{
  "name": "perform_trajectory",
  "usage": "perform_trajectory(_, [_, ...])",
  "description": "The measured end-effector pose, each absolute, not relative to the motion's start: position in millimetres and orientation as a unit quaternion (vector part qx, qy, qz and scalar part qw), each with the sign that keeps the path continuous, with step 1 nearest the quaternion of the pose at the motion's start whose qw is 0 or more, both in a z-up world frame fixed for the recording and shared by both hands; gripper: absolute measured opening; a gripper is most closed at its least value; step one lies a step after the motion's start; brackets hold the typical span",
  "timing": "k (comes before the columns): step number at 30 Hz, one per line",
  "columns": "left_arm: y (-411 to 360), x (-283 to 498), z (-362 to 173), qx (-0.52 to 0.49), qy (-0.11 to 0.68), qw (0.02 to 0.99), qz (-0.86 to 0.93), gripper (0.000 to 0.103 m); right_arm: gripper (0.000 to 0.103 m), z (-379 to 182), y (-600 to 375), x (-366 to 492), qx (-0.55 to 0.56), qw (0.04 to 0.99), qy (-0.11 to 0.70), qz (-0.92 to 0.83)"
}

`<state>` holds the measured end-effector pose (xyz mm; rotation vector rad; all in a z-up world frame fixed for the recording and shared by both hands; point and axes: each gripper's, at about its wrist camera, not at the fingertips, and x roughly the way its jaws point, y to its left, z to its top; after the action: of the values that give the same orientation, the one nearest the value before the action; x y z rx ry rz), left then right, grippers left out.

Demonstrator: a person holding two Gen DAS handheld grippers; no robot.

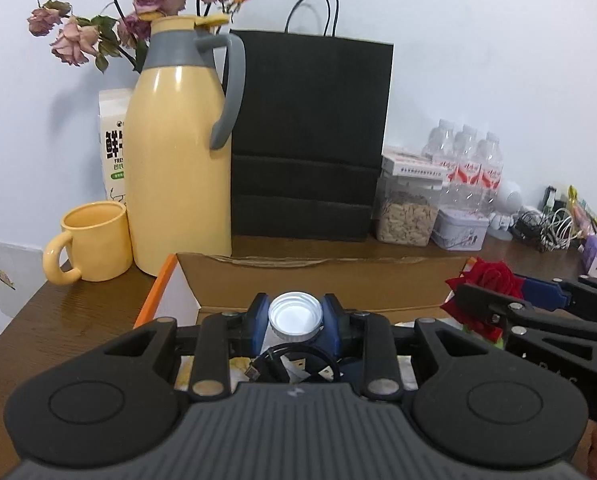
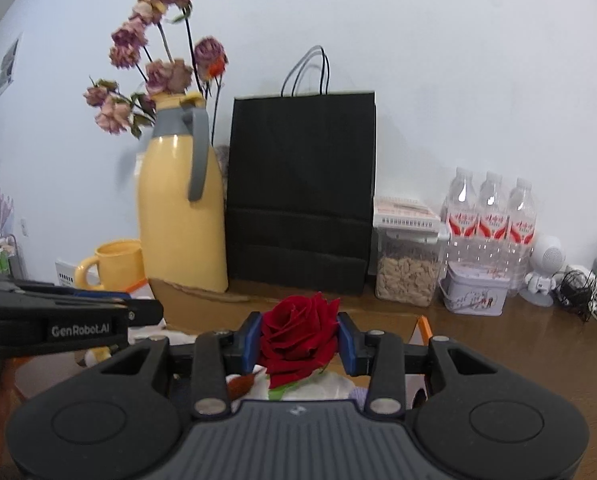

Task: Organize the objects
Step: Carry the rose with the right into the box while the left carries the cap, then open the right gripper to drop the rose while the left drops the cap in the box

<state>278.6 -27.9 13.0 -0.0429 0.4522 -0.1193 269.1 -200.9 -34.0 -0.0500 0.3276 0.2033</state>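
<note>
**Both grippers loaded above the carton**

Left gripper [image 1: 295, 322], nearest its own lens, has its blue fingers [image 1: 260, 320] clenched on a small bottle [image 1: 295, 317], seen cap-end on; the bottle's long axis runs roughly upright between the fingers, its body hidden below the silver cap. Right gripper [image 2: 298, 344] has its fingers [image 2: 348, 346] closed on a red rose [image 2: 296, 338], bloom up, with the stem trailing down out of sight. Both loads hang over an open carton [image 1: 322, 280] on the counter [image 1: 66, 320], just in front of the yellow flask [image 1: 180, 152], mug [image 1: 92, 242] and black bag [image 1: 308, 136]. In the left view the rose lies to the right of the bottle, the two grippers side by side. Judged from this, whichever hand sets down first must clear the carton's far flap. Carton contents are mostly masked by the gripper bodies: a black cable [image 1: 294, 362] and pale paper show, little else can be made out.
</note>
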Motion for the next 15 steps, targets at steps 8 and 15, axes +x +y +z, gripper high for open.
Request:
perform_trajectory(8, [-25.4,270.7,15.5,-0.015,0.196,0.98,-0.027,0.103,0.078,-39.6,-209.0,273.6,-0.017,0.982,0.172,0.076])
perform_trajectory(15, [-24.1,270.7,18.4,-0.013,0.198,0.98,-0.018,0.103,0.103,-37.5,-215.2,271.3,-0.009,0.983,0.173,0.067])
